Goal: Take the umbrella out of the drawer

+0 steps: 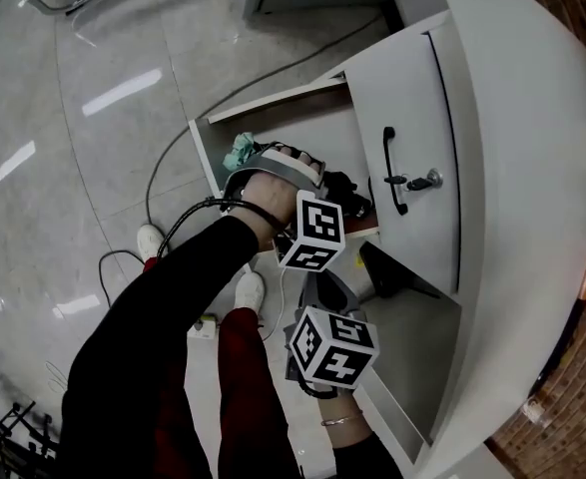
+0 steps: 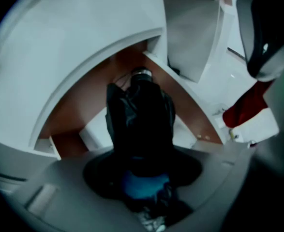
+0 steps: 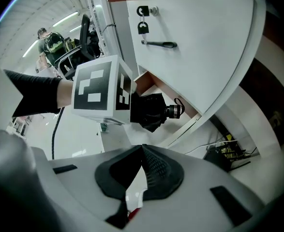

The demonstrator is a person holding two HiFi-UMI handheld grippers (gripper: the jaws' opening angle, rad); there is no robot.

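Observation:
A black folded umbrella sits between the jaws of my left gripper, which is shut on it. Its capped end points down at the open drawer's brown inside. In the head view the left gripper holds the umbrella just above the open drawer. My right gripper hangs beside it, lower in that view, its jaws shut on nothing. The right gripper view shows its closed tips, with the left gripper's marker cube and the umbrella ahead.
The white cabinet front carries a black handle and a lock with keys. A teal cloth lies at the drawer's far rim. Cables, a power strip and the person's white shoes are on the grey floor.

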